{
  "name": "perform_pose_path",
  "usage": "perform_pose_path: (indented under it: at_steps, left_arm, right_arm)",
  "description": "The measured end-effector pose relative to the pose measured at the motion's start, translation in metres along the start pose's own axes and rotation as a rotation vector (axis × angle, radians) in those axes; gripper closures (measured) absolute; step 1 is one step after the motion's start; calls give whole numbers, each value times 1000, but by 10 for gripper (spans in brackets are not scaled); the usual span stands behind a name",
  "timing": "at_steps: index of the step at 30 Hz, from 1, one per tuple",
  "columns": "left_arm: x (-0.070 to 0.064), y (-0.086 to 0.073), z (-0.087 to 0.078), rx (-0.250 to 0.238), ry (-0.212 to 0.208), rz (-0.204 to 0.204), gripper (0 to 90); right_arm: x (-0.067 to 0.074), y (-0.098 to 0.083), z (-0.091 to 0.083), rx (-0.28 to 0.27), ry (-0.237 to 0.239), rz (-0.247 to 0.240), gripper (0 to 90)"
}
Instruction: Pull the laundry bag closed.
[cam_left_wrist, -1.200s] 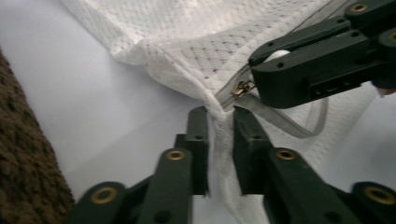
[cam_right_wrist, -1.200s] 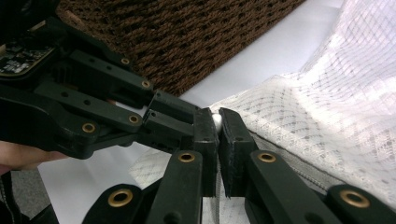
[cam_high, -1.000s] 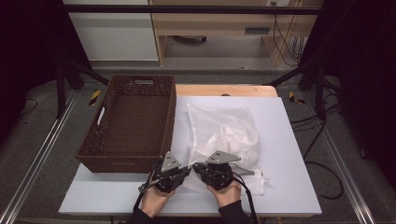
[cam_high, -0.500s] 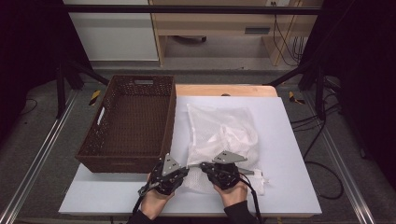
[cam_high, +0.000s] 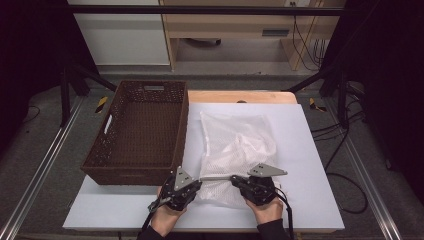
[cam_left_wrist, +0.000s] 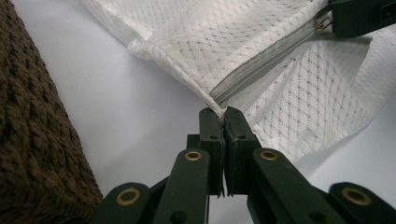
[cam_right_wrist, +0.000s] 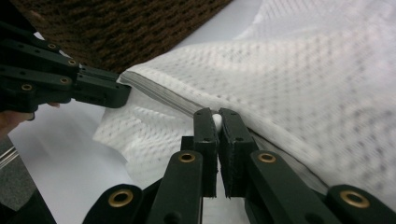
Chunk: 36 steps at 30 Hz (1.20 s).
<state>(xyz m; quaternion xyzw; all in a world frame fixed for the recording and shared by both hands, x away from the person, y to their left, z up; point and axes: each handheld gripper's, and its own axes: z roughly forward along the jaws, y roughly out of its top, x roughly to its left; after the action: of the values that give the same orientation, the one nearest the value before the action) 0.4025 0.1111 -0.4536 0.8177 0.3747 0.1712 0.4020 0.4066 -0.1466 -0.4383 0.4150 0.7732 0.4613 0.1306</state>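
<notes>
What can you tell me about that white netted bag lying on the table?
The white mesh bag looks like soft net fabric with a grey zipper along its near edge. It lies flat on the white table, beside the brown wicker basket, with something pale bunched inside. The left gripper pinches the corner at the zipper's end; the right gripper is clamped on the zipper line, holding that edge taut.

A white counter (cam_high: 305, 165) carries two things. A brown wicker basket (cam_high: 137, 132) sits along its left edge. A white mesh bag (cam_high: 235, 150) lies at the middle, reaching toward the near edge, just beside the basket.
</notes>
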Motion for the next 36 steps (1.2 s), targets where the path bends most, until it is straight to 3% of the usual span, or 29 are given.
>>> perform_pose_path:
  at_steps: [9, 14, 18, 36]
  left_arm:
    - [1, -5, 0, 5, -2, -8, 867]
    - [0, -7, -1, 4, -6, -10, 866]
    - [-1, -8, 0, 10, -1, -3, 866]
    - [3, -15, 4, 34, 12, -13, 866]
  right_arm:
    - [-18, -7, -18, -17, -26, 36, 864]
    - [-34, -14, -32, -25, -44, 79, 864]
    - [-44, -22, -39, -10, -74, 93, 864]
    - [-80, -39, -52, 40, -173, 165, 863]
